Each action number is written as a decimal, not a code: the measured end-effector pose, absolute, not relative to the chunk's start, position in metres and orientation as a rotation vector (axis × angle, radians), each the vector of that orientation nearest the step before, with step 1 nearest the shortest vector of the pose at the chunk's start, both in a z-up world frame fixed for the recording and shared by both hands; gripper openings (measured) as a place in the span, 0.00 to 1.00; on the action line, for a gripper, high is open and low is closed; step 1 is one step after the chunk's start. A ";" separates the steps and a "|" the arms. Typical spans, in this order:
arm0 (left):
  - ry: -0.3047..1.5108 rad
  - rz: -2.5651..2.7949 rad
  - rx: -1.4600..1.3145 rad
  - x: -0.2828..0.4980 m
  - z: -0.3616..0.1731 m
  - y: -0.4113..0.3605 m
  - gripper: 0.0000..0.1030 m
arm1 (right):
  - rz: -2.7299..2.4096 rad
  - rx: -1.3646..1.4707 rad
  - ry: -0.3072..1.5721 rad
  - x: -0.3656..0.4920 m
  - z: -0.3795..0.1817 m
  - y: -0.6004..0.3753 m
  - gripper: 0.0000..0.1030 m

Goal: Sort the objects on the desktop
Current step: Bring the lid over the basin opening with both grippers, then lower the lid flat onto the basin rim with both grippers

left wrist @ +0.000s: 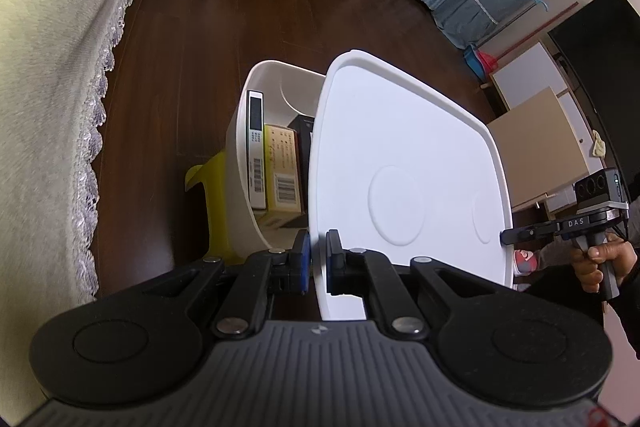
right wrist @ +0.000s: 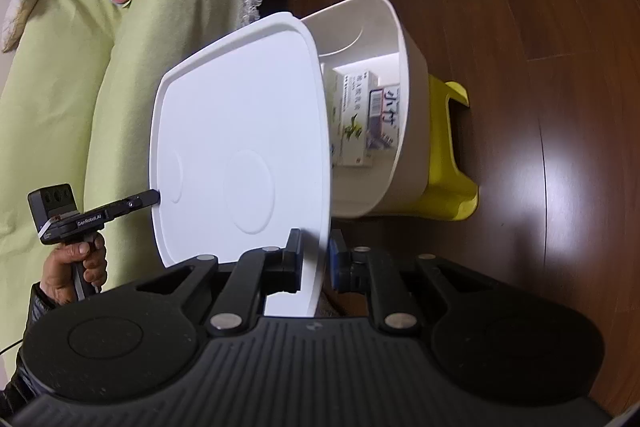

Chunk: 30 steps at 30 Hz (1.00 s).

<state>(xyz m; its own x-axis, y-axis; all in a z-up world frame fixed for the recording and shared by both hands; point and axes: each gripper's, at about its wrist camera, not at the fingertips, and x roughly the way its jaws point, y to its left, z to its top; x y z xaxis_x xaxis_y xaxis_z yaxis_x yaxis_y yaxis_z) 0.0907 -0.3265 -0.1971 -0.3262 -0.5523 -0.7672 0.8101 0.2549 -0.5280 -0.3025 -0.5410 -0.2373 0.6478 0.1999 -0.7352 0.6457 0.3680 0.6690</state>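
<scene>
Lid (left wrist: 400,163) hangs tilted beside the open white bin (left wrist: 256,147) of boxes (left wrist: 282,171) on the yellow stool (left wrist: 214,211), left gripper (left wrist: 318,259) and right gripper (right wrist: 316,263) each clamped on opposite rims; level it, centre, lower evenly.

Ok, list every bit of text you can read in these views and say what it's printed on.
"DAS": on the right tool, seen from the left wrist.
"GenRobot.AI": on the left tool, seen from the right wrist.
"小竹": large characters on the blue-and-white box in the white bin.
Green-and-white box: Chinese print, too blurred to read.
Yellow box and white box: barcodes and small print, unreadable.
</scene>
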 end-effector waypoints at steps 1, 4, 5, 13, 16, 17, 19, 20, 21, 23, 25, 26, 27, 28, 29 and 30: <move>1.297 -1.404 0.274 0.092 -0.200 -0.330 0.04 | -0.339 1.192 0.864 -0.300 -0.240 -0.545 0.12; 1.306 -1.399 0.268 0.098 -0.208 -0.340 0.04 | -0.350 1.195 0.868 -0.293 -0.248 -0.557 0.12; 1.308 -1.398 0.267 0.100 -0.211 -0.343 0.04 | -0.354 1.197 0.869 -0.291 -0.251 -0.560 0.13; 1.330 -1.390 0.263 0.113 -0.234 -0.367 0.04 | -0.379 1.213 0.858 -0.278 -0.270 -0.587 0.13; 1.333 -1.386 0.258 0.117 -0.242 -0.372 0.05 | -0.390 1.205 0.856 -0.272 -0.276 -0.595 0.13; 1.333 -1.383 0.259 0.118 -0.245 -0.374 0.05 | -0.393 1.204 0.855 -0.270 -0.278 -0.597 0.13; 1.338 -1.375 0.254 0.121 -0.252 -0.376 0.05 | -0.401 1.204 0.853 -0.266 -0.282 -0.602 0.13; 1.342 -1.371 0.252 0.123 -0.255 -0.377 0.05 | -0.405 1.204 0.852 -0.264 -0.284 -0.605 0.13; 1.346 -1.368 0.252 0.124 -0.258 -0.378 0.05 | -0.409 1.204 0.851 -0.262 -0.286 -0.608 0.13; 1.350 -1.364 0.260 0.125 -0.263 -0.382 0.05 | -0.417 1.206 0.846 -0.260 -0.289 -0.612 0.13; 1.347 -1.364 0.268 0.126 -0.264 -0.387 0.05 | -0.425 1.208 0.843 -0.258 -0.291 -0.616 0.13; 1.345 -1.365 0.268 0.127 -0.264 -0.390 0.05 | -0.429 1.209 0.843 -0.257 -0.292 -0.618 0.13; 1.342 -1.366 0.268 0.127 -0.265 -0.392 0.05 | -0.432 1.211 0.843 -0.257 -0.294 -0.620 0.13; 1.341 -1.368 0.268 0.128 -0.266 -0.393 0.05 | -0.435 1.212 0.842 -0.256 -0.294 -0.621 0.14; 1.340 -1.370 0.267 0.128 -0.267 -0.394 0.05 | -0.439 1.211 0.841 -0.255 -0.295 -0.623 0.14; 1.339 -1.371 0.268 0.128 -0.267 -0.396 0.05 | -0.444 1.211 0.840 -0.255 -0.296 -0.624 0.14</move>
